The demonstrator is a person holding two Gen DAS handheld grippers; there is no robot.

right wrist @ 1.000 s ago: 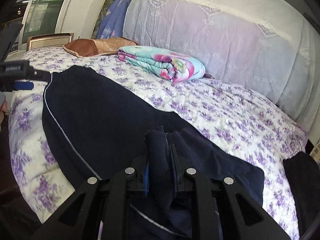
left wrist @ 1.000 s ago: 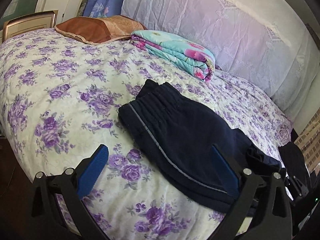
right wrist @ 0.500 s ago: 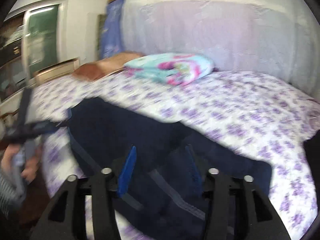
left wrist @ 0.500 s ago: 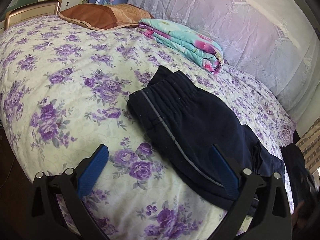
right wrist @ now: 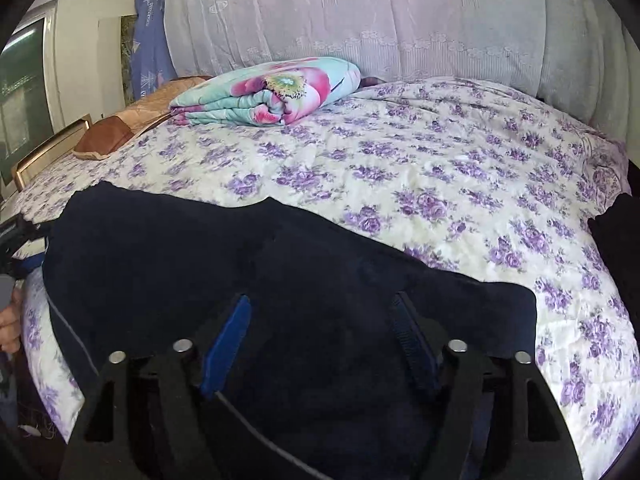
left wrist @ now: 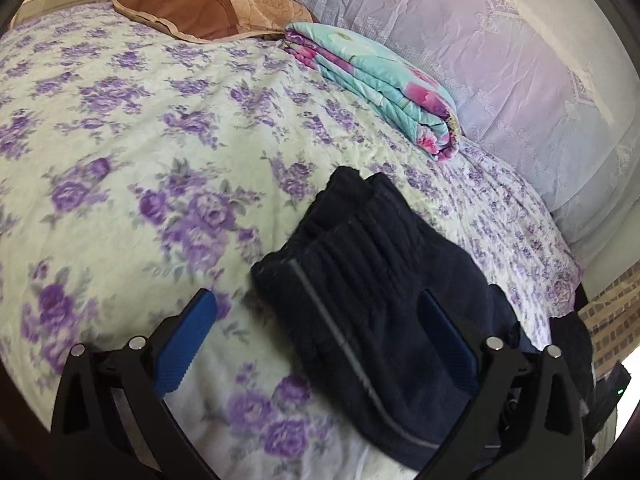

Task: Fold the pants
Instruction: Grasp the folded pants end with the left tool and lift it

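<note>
So the pants (right wrist: 248,280) are lying dark and mostly flat across the near side of the bed (right wrist: 440,168), waistband end to the left, folded blanket (right wrist: 272,92) well apart at the far side. The right gripper (right wrist: 322,340) is opening its fingers with nothing pinched, cloth just lying under them. The left gripper (left wrist: 316,340) has its fingers spread wide and empty, hanging over the waistband (left wrist: 360,232).

My guess is the next fold needs both edges grabbed evenly. Pinch all the layers at each end, lift together, and keep the grey side stripe (left wrist: 332,332) straight so it doesn't skew.

Hard to tell how many layers are stacked already. The near edge of the pants is cut off behind the grippers, and the left view is a bit blurry.
</note>
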